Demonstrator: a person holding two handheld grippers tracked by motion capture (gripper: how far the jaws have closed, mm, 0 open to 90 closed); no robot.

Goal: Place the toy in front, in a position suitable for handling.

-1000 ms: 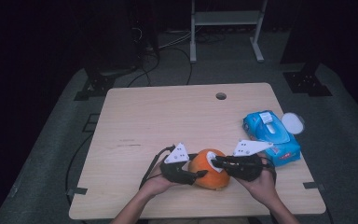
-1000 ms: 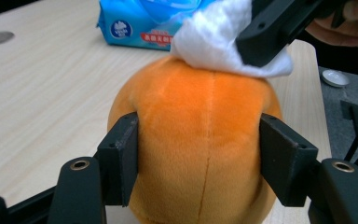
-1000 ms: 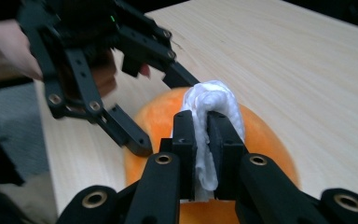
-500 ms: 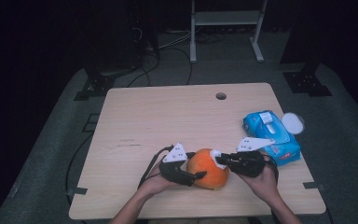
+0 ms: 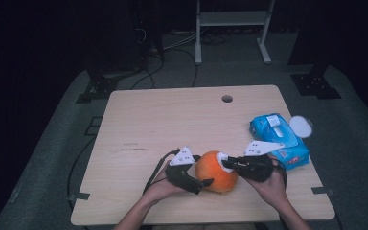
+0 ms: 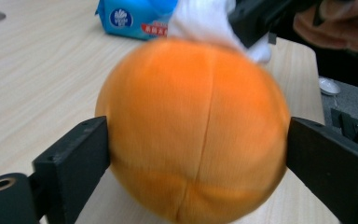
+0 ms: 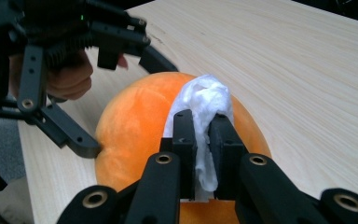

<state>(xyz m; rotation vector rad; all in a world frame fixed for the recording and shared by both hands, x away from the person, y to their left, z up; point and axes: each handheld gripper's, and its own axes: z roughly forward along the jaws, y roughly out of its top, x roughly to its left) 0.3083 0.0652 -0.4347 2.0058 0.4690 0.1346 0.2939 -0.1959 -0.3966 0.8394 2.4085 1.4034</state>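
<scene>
The orange plush ball [image 5: 215, 171] sits on the desk [image 5: 172, 124] near its front edge, left of the blue wipes pack [image 5: 279, 139]. The left tool [image 5: 202, 184] has just been opening, its jaws spread around the ball. The right tool [image 7: 202, 140] is clamped on a white tissue [image 7: 205, 100] atop the ball

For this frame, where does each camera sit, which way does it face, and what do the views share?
High view: above the person's side, looking forward and down on the light wooden table; both forearms enter from below, with the left gripper and right gripper.
Left gripper view: rides that gripper, looking between its spread black jaws at the round orange plush ball.
Right gripper view: looks along its jaws, clamped on a crumpled white wipe against the ball.
Shared: ball and wipe in all three; the blue wipes pack in two.
</scene>
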